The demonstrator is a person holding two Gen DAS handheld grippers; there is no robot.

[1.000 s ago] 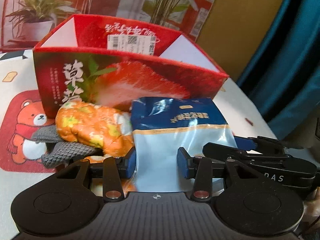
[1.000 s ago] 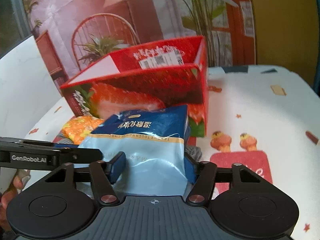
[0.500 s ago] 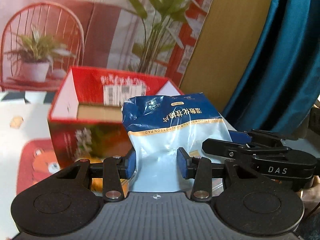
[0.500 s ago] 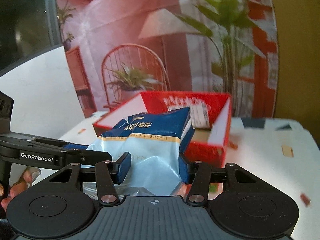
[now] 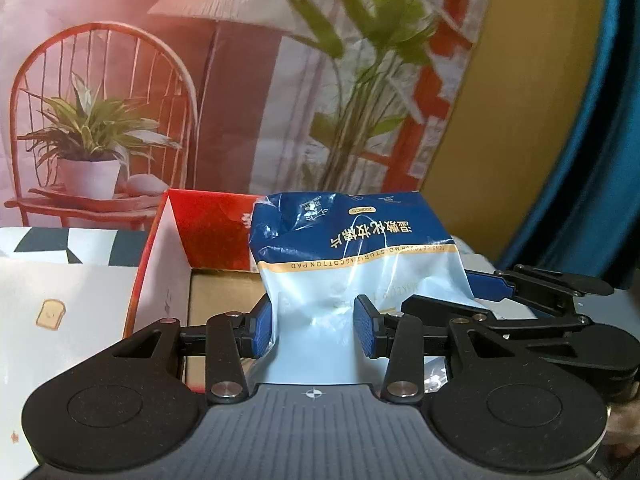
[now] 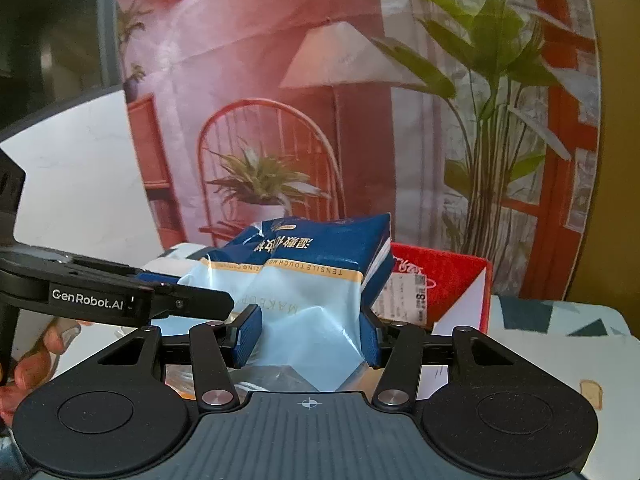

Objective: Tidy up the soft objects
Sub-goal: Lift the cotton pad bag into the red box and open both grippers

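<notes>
Warm, fairly dim indoor light fills both views. Glare streaks the plastic bag (image 5: 352, 280) between the fingers. Beyond the fingertips the backdrop (image 6: 320, 100) is soft and slightly blurred; fisheye distortion bends the edges, corners dark.

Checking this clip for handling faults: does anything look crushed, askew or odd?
The blue-and-pale plastic pack of cotton pads is pinched by both the left gripper and the right gripper, creased at its lower end, print upside down, above the red cardboard box. Nothing looks torn or spilled.
</notes>
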